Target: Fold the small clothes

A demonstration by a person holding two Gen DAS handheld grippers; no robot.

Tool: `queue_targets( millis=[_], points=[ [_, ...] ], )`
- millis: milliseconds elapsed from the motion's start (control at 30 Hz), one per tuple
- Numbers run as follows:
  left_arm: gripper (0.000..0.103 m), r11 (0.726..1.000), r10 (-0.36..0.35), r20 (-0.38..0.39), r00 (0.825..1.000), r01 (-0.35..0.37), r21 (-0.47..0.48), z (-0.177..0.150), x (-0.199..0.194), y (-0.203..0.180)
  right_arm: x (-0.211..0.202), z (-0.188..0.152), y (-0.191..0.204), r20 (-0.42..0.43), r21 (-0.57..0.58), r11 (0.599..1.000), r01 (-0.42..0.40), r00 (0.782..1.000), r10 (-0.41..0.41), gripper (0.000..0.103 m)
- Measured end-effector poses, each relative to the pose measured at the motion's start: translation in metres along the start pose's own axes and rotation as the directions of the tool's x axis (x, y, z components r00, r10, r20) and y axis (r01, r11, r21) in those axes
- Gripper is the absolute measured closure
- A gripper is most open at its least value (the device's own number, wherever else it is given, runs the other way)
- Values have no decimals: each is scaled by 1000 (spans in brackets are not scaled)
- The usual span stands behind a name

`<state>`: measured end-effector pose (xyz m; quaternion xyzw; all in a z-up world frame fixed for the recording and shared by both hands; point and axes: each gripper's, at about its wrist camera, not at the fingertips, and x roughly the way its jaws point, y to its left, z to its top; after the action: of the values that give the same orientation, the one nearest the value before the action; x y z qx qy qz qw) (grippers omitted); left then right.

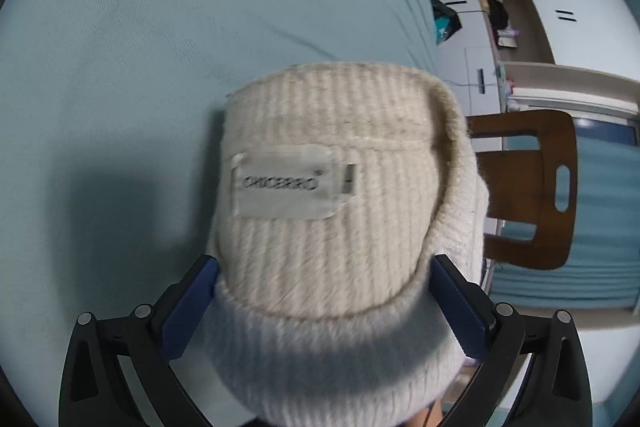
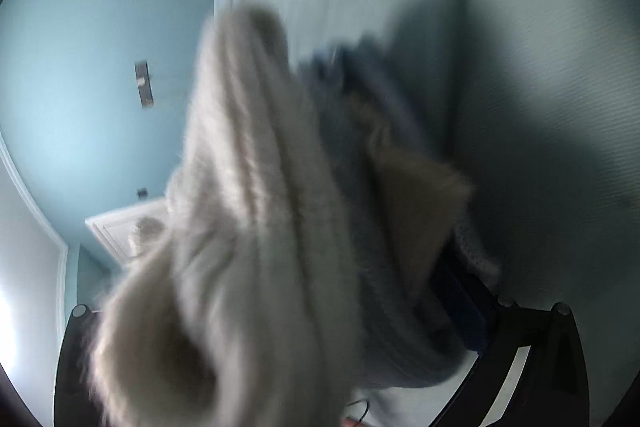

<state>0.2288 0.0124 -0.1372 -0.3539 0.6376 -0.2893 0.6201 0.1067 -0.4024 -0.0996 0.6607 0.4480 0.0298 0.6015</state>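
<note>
Cream knit (image 1: 332, 211) is draped over the left gripper (image 1: 324, 311), above the teal sheet (image 1: 120, 67); the label (image 1: 286, 183) faces up. The blue pads (image 1: 192, 307) stand wide at each flank of the knit; pad contact cannot be told. The right gripper (image 2: 280, 339) is seen blurred, jaws fully wide, knit (image 2: 248, 227) lying loose between them. A chair (image 1: 532, 187) is seen beside the knit.
</note>
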Motion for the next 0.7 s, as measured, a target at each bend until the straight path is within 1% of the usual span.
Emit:
queue_targets(
  millis=[33,133,167,200,233,267,300,333,433,500,533,567,633,667,700],
  points=[
    [0,1000,-23,18,1000,23,20,-2,-2,-3,2,-1,5,8,-16,1000,13,1000,-12,1],
    [0,996,-53,41,998,50,69,-2,-10,-13,5,-13,20,68,-37,999,28,997,-25,1],
    [0,995,-72,57,996,67,76,2,-15,-17,8,-17,32,85,-84,995,51,995,-44,1],
    [0,994,-71,61,996,66,83,4,-19,-20,11,-23,42,87,-124,991,57,995,-46,1],
    [0,995,-40,63,997,34,97,6,-22,-22,16,-27,53,79,-163,985,48,996,-36,1],
    [0,991,10,79,997,-20,131,7,-26,-27,23,-32,66,72,-212,976,42,997,-27,1],
    [0,988,31,94,995,-45,149,9,-28,-30,27,-36,76,71,-244,969,40,997,-23,1],
    [0,987,35,107,994,-51,151,13,-32,-30,35,-40,88,63,-284,959,24,998,-6,1],
    [0,996,-7,162,987,-7,85,25,-55,-14,62,-43,109,28,-333,943,-18,999,29,1],
    [0,999,-8,190,982,-1,49,33,-60,-5,84,-41,115,-10,-335,941,-41,999,40,1],
    [0,999,-3,192,981,-5,39,36,-59,-1,93,-42,116,-1,-317,948,-30,1000,31,1],
    [0,1000,5,195,981,-8,16,38,-57,5,104,-40,118,-1,-324,946,-27,1000,28,1],
    [0,1000,14,196,981,-12,-10,37,-53,7,114,-35,116,44,-320,948,2,999,13,1],
    [0,1000,29,200,979,-29,-5,35,-52,-1,116,-31,109,73,-278,960,7,997,14,1],
    [0,998,52,208,977,-55,6,32,-54,-9,113,-33,105,78,-257,967,-3,997,24,1]
  ],
)
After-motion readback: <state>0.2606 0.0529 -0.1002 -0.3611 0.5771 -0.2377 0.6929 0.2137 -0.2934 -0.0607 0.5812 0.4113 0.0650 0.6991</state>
